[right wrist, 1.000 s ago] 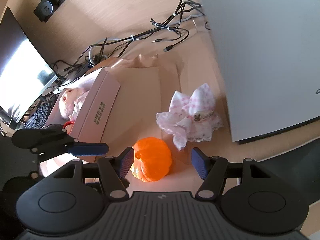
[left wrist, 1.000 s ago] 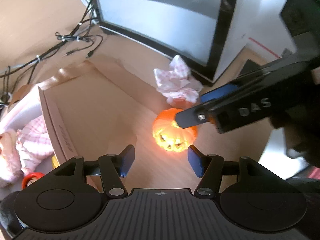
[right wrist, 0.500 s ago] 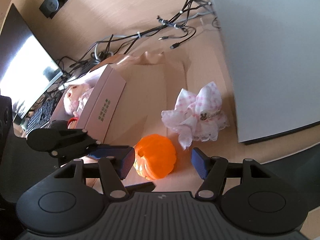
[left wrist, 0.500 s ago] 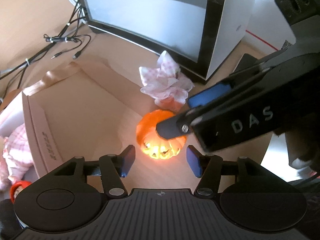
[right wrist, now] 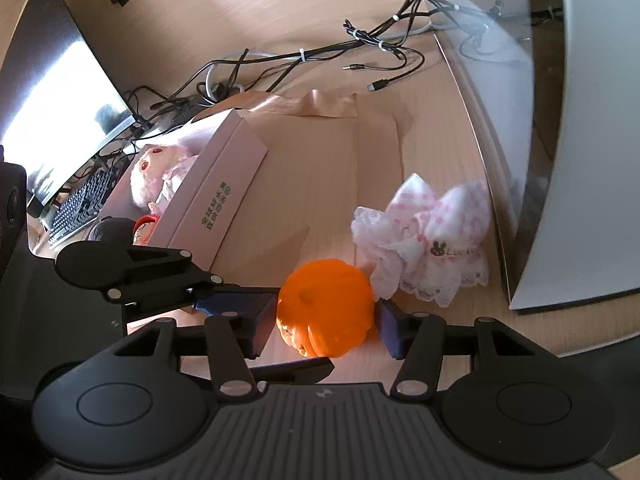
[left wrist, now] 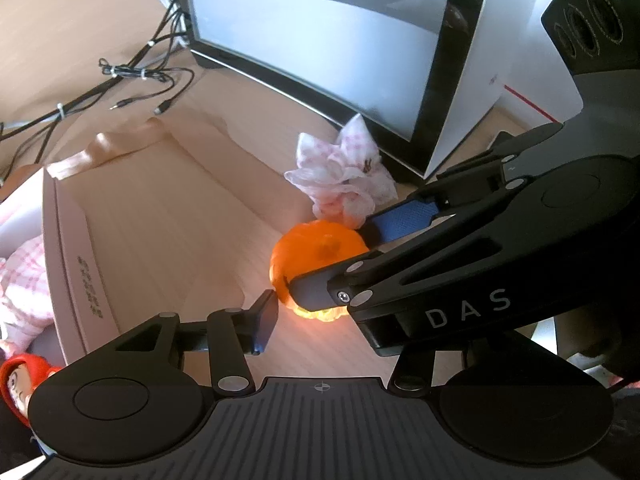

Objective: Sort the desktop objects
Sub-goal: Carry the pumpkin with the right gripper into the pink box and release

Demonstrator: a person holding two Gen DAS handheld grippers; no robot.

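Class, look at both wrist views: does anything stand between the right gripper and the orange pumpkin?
Nothing visible does. The right gripper already has a finger on each side of the pumpkin. The left gripper is close on the pumpkin's left, and the pink cloth lies beyond it.

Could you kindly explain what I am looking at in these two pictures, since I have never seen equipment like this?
These are two hand-held grippers, each with a fisheye camera looking along its fingers. One picture is from the left gripper, the other from the right gripper. On the wooden desk lie an orange pumpkin toy, a pink checked cloth, an open pink box with dolls, and cables. The right gripper's blue pads sit on either side of the pumpkin, apparently closed on it. The left gripper is open beside it.
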